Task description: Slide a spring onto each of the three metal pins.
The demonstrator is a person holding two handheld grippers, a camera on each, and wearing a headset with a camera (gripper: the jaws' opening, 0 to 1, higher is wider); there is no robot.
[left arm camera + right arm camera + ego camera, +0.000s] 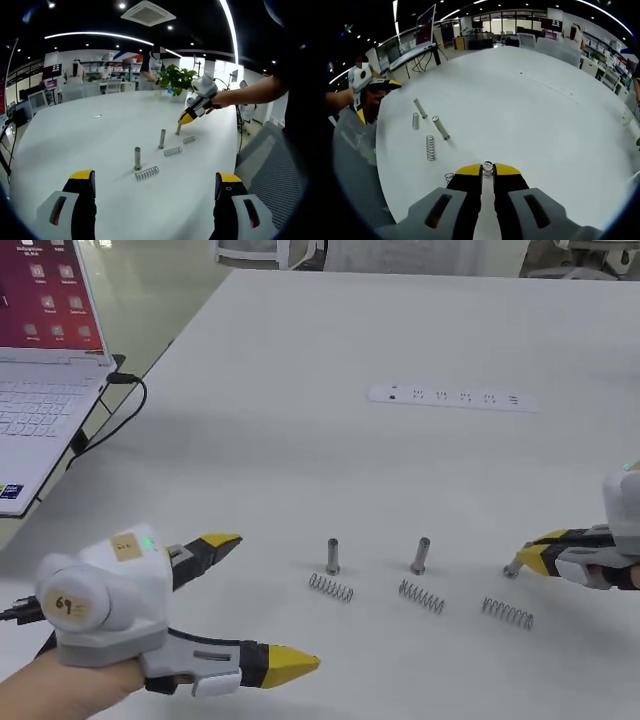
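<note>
The right gripper [528,560] appears clamped on the right-hand pin [512,568]; the left gripper [268,602] hovers at near left, jaws apart.

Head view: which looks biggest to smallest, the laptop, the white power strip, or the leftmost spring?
1. laptop, though partly cut off by the frame
2. power strip
3. leftmost spring, clearly smallest

My left tongs [265,602] wore matt grey plastic shells and smooth yellow tips. The pin [512,568] pinched in my right tongs [487,170] was dull metal; the springs [331,588] were coiled wire. The white tabletop [300,440] looked smooth and matt, the power strip [455,397] white plastic.
</note>
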